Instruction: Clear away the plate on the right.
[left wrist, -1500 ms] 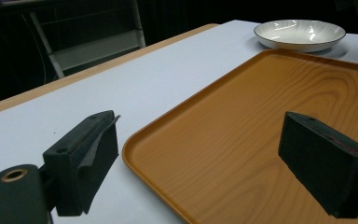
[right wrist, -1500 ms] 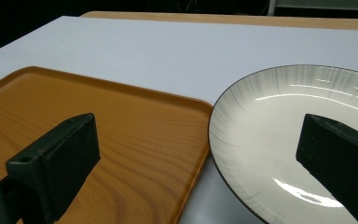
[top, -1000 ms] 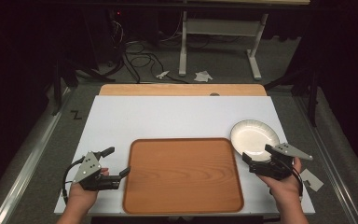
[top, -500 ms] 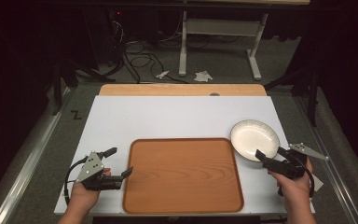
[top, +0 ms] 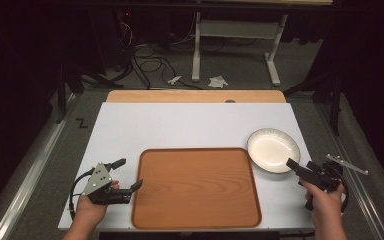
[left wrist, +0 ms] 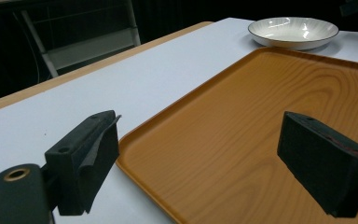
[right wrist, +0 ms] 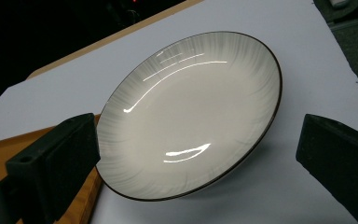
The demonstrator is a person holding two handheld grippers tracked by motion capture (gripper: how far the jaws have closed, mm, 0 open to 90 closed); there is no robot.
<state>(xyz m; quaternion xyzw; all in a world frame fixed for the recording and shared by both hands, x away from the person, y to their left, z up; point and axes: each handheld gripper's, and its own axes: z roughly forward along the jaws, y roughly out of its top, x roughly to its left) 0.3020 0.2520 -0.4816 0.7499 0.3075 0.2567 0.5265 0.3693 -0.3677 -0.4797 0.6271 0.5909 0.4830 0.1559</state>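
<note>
The white plate is sitting by the surface's right edge, just off the tray's far right corner. The right gripper is pointing straight at its near rim, jaws spread wide, much nearer than the left gripper, whose wide jaws are straddling the tray's left edge.
</note>
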